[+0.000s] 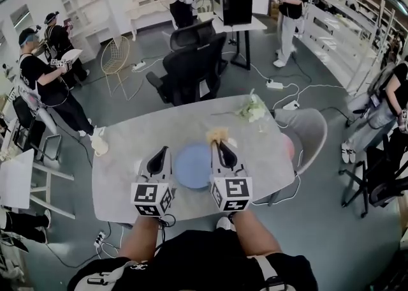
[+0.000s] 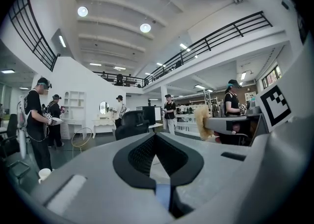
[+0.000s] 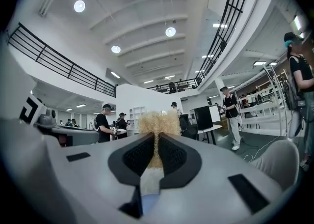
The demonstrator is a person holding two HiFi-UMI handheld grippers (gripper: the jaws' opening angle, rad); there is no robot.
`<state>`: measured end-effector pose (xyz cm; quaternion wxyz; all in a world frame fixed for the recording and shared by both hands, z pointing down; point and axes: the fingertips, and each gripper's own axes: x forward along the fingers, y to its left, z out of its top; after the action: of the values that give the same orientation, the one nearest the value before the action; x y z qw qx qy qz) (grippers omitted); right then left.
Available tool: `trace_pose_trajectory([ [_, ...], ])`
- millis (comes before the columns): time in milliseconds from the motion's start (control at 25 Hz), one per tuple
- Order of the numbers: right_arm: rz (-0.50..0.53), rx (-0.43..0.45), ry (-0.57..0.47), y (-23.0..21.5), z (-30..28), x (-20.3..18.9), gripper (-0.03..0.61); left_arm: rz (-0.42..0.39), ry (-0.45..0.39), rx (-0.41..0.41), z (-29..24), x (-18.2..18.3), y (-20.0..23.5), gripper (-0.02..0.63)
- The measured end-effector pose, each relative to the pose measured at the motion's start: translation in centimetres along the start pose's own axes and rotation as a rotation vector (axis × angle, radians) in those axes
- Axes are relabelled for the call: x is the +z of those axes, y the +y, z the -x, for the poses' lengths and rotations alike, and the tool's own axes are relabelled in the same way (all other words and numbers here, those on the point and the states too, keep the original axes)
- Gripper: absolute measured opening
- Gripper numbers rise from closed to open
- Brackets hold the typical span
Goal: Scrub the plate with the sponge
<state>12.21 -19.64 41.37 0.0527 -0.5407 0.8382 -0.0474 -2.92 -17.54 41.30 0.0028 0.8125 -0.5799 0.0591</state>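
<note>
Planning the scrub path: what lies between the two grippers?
The round blue plate lies between the left gripper and the right gripper clamping the yellow fibrous sponge; head view shows it.

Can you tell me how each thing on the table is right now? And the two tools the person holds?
Left hand-held gripper: shut, nothing in it.
Right hand-held gripper: shut on the sponge.
Sponge: pinched at the right tool's tip, just past the plate's far edge.
Plate: lying flat on the table, between both tools.
Flowers: lying on the table's far side.
</note>
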Motion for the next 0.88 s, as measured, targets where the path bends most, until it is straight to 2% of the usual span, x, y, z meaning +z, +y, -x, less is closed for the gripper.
trace_pose_trajectory([
  [280, 0.010, 0.059, 0.044, -1.7, -4.9, -0.8, 0.028, 0.001, 0.007, 0.044, -3.8, 0.0, 1.3, -0.002],
  [560, -0.002, 0.050, 0.065, -1.1, -7.6, -1.8, 0.028, 0.020, 0.029, 0.055, -5.6, -0.9, 4.3, -0.002],
  [760, 0.019, 0.055, 0.079, 0.0, -8.8, -2.5, 0.028, 0.009, 0.031, 0.037, -6.2, -1.3, 5.9, -0.002],
  [880, 0.030, 0.064, 0.093, 0.9, -9.4, -3.1, 0.028, -0.011, 0.073, 0.008, -6.7, -2.5, 6.2, -0.002],
])
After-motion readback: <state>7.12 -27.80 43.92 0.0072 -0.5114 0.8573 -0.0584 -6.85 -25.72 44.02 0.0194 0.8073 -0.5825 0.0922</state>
